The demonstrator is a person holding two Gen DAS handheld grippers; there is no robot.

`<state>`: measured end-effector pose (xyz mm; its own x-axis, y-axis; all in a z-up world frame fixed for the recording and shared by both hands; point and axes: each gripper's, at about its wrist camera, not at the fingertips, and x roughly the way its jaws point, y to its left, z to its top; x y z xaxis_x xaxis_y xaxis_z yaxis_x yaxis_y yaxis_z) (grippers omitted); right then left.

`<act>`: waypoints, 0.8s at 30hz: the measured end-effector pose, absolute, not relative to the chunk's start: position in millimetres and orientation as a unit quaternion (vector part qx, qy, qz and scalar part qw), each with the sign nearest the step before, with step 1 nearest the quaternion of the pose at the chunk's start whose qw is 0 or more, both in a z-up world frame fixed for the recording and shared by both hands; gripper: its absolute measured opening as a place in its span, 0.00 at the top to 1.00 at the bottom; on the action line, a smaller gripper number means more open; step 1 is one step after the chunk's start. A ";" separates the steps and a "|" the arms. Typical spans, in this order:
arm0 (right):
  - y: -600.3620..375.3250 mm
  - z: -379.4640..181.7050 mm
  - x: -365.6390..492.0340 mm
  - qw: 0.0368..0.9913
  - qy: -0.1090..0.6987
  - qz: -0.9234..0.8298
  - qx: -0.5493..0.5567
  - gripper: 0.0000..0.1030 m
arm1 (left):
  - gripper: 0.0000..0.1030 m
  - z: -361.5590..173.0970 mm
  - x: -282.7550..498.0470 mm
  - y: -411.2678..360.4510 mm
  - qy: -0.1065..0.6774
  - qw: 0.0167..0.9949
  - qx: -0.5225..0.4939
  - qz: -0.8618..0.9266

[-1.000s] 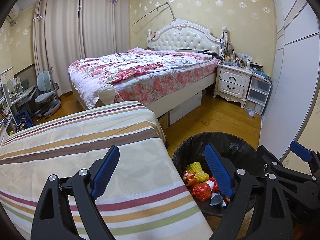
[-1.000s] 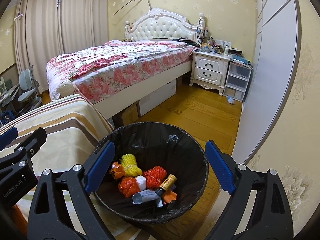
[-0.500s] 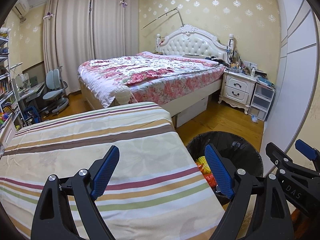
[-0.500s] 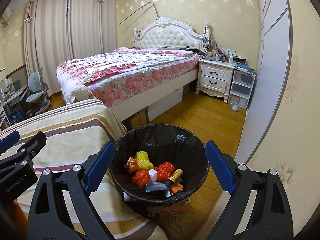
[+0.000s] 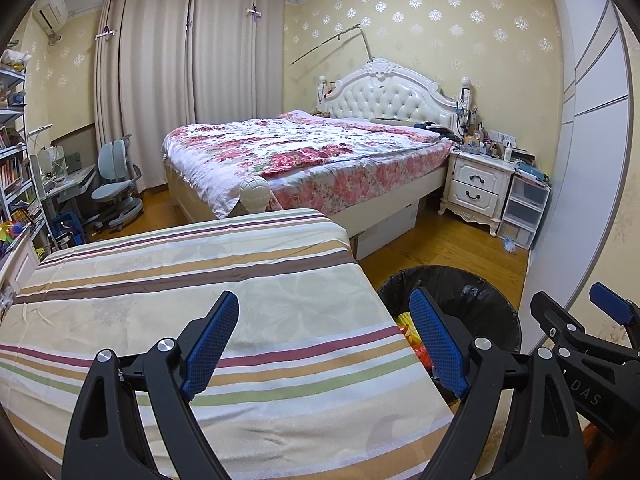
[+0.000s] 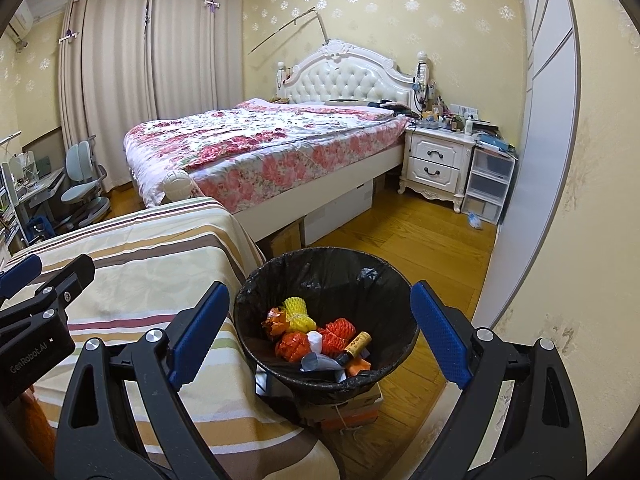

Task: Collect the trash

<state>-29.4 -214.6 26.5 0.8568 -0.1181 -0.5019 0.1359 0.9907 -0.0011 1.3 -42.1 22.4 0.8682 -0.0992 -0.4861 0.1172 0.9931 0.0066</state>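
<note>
A black-lined trash bin [image 6: 320,272] stands on a cardboard box to the right of the striped table [image 6: 152,264]. It holds orange and yellow foam nets [image 6: 296,316], a small brown bottle [image 6: 354,346] and paper scraps. My right gripper [image 6: 318,338] is open and empty, raised above and in front of the bin. My left gripper [image 5: 324,344] is open and empty over the striped cloth [image 5: 200,280]; the bin [image 5: 480,292] shows at its right, partly hidden by the right finger. The right gripper's body shows in the left wrist view [image 5: 592,344].
A bed with a floral cover [image 5: 304,156] stands behind the table. A white nightstand [image 6: 436,164] and plastic drawers [image 6: 488,184] stand by the sliding wardrobe door [image 6: 536,152]. A desk and chair [image 5: 116,188] are at the far left. The floor is wood.
Both grippers have lifted and pulled back from the bin, so it looks smaller and lower. More of the striped table shows under the left gripper. Both stay open.
</note>
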 end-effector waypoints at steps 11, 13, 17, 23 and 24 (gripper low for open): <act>-215.5 30.8 -34.7 0.964 0.257 -0.068 0.017 0.13 | 0.18 21.7 -2.3 -42.1 0.250 0.966 0.018 -0.056; -215.5 30.7 -34.7 0.964 0.257 -0.068 0.018 0.13 | 0.18 21.7 -1.7 -42.1 0.251 0.966 0.017 -0.055; -215.2 30.4 -34.6 0.964 0.258 -0.068 0.018 0.13 | 0.18 21.6 -2.5 -41.9 0.250 0.967 0.018 -0.055; -214.8 29.6 -34.3 0.964 0.258 -0.068 0.017 0.13 | 0.18 21.7 -2.3 -41.4 0.250 0.966 0.017 -0.056; -214.8 29.7 -34.5 0.964 0.257 -0.069 0.017 0.13 | 0.18 21.8 -0.9 -41.7 0.250 0.966 0.017 -0.056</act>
